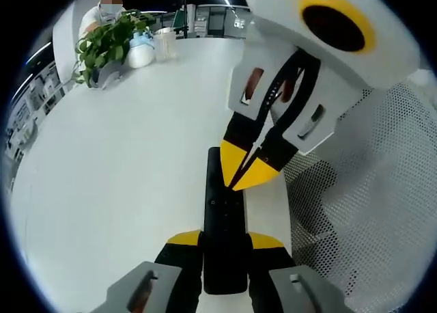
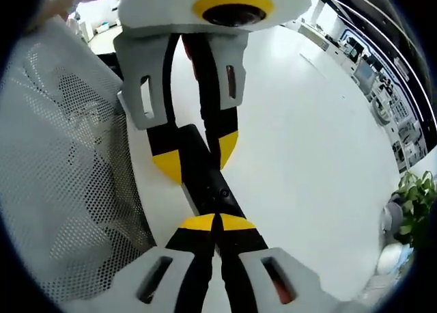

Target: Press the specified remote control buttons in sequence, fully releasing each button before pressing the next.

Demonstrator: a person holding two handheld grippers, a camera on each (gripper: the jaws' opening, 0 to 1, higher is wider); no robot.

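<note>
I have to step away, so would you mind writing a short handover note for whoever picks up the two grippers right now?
Left gripper: shut on the remote control, clamping its near end and holding it flat on the white table.
Right gripper: shut, its yellow tips together and resting on the remote's upper face, in the button area; it looks mid-press.
Nearby: white mesh chair back at the table edge; potted plant at the far end.
Done: remote secured, one press apparently in progress. How many presses came before cannot be told.
Left: release this button fully, then continue the sequence, keeping the remote in view.
</note>
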